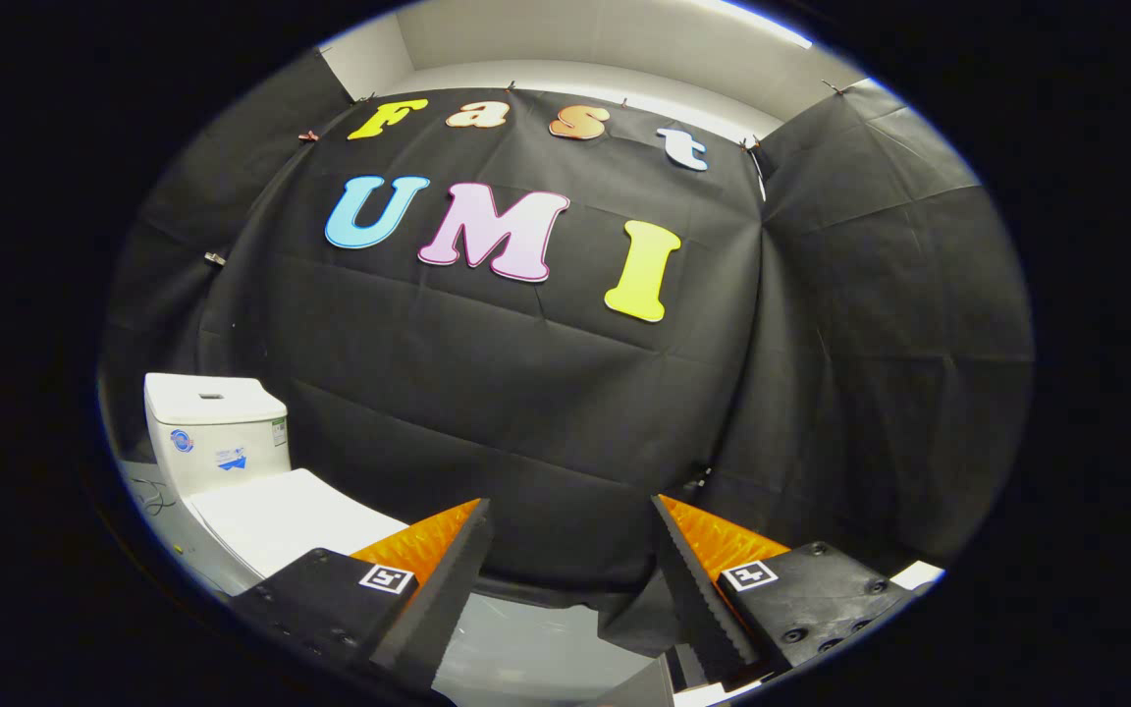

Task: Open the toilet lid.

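Gripper [570, 516] held level, pointing forward. Jaws spread wide, a clear gap between the two fingers [448, 579], nothing gripped or touched. Toothed inner faces turned toward each other. Each finger mount carries a square marker tag [387, 578].

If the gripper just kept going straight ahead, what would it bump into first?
Probably the black cloth wall. The open gripper points at it with nothing between the fingers; the toilet, lid down, sits off to one side.
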`<state>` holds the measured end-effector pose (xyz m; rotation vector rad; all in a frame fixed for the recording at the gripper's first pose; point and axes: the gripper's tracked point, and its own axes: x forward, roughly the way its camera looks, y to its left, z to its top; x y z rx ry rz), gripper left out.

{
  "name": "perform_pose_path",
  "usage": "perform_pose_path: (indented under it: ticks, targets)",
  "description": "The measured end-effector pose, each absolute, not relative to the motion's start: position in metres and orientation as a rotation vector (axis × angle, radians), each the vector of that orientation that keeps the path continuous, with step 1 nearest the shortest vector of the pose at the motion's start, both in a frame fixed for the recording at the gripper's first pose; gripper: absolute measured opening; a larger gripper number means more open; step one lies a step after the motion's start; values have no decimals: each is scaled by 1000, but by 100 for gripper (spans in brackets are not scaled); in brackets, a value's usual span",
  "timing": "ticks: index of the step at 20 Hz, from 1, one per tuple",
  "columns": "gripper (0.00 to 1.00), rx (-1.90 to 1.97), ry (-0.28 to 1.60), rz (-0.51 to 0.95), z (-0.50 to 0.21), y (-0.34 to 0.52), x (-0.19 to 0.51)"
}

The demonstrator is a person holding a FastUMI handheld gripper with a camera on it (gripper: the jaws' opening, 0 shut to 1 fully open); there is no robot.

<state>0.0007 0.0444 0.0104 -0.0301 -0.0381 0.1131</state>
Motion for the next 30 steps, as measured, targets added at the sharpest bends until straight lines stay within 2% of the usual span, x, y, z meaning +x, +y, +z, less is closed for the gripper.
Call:
perform_pose_path:
  ticks: [11,17,21,24,30]
  targets:
    - [98,-32,-16,157,7,59,46]
    - [98,27,68,286,-34,89,57]
    - [98,143,183,391,-84,118,52]
    - [98,257,335,470,-137,146,37]
    - [98,407,608,628,-232,207,-28]
